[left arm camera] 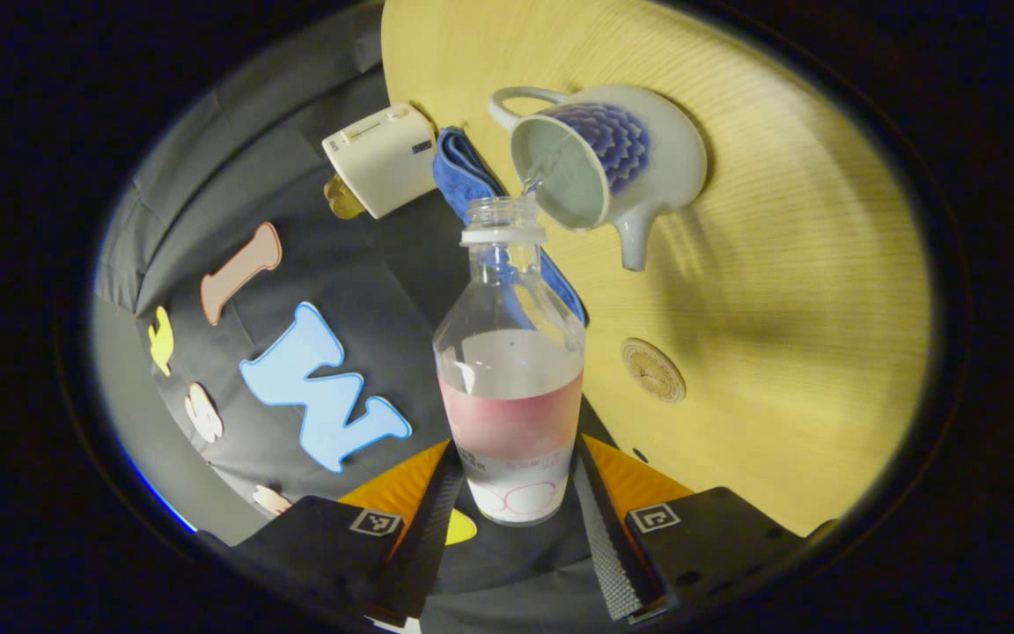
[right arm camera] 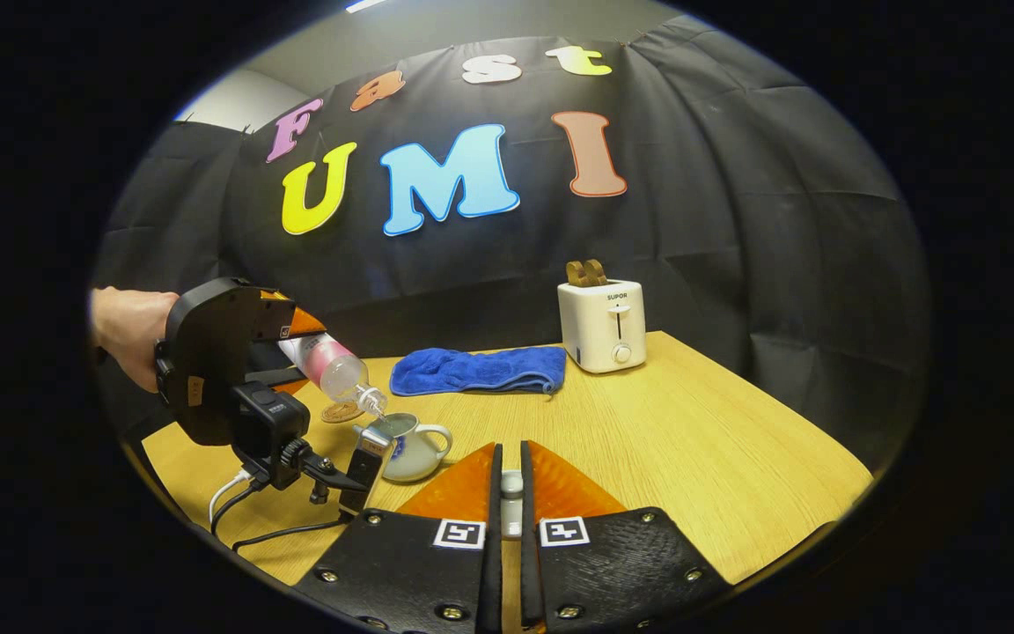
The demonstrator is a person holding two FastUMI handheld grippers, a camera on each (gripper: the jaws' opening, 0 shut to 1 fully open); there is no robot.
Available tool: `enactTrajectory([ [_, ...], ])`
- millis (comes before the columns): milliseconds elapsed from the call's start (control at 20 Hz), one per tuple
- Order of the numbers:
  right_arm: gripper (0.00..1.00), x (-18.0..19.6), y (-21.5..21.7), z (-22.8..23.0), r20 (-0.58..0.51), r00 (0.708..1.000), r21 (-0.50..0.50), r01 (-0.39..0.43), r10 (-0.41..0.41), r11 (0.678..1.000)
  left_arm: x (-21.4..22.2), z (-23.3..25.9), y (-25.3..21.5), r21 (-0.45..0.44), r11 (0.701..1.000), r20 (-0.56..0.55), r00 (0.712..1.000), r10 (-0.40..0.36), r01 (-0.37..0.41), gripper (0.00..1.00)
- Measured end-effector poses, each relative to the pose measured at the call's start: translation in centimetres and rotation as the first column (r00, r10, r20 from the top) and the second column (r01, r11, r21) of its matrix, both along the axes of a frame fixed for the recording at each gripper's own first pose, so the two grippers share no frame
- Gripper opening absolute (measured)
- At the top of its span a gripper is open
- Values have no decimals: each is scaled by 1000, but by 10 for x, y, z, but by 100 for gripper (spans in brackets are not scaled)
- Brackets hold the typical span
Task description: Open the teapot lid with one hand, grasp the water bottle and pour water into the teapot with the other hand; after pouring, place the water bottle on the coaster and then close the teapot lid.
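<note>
The left gripper [left arm camera: 520,493], clamping the water bottle [left arm camera: 511,387], is pouring into the open teapot [left arm camera: 613,158] at upper centre. The right gripper [right arm camera: 511,502] is pinching the small teapot lid [right arm camera: 512,483] at bottom centre.

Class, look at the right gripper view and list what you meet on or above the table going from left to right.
A hand → left gripper → water bottle → teapot → blue towel → toaster.
</note>
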State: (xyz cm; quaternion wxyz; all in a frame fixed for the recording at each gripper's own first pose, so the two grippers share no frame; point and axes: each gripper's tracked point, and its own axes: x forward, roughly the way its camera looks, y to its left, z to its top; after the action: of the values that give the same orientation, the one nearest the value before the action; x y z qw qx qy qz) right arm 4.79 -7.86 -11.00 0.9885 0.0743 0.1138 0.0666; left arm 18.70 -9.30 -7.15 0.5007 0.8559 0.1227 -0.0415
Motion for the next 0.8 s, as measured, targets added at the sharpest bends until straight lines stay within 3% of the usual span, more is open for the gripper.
enactTrajectory([
  [700,8,2,5,1,8,1000,33,-17,17,999,0,29,-14,208,978,40,998,-42,33,85],
  [800,8,0,4,1,8,1000,31,-17,17,999,0,32,-17,228,973,45,997,-59,47,79],
])
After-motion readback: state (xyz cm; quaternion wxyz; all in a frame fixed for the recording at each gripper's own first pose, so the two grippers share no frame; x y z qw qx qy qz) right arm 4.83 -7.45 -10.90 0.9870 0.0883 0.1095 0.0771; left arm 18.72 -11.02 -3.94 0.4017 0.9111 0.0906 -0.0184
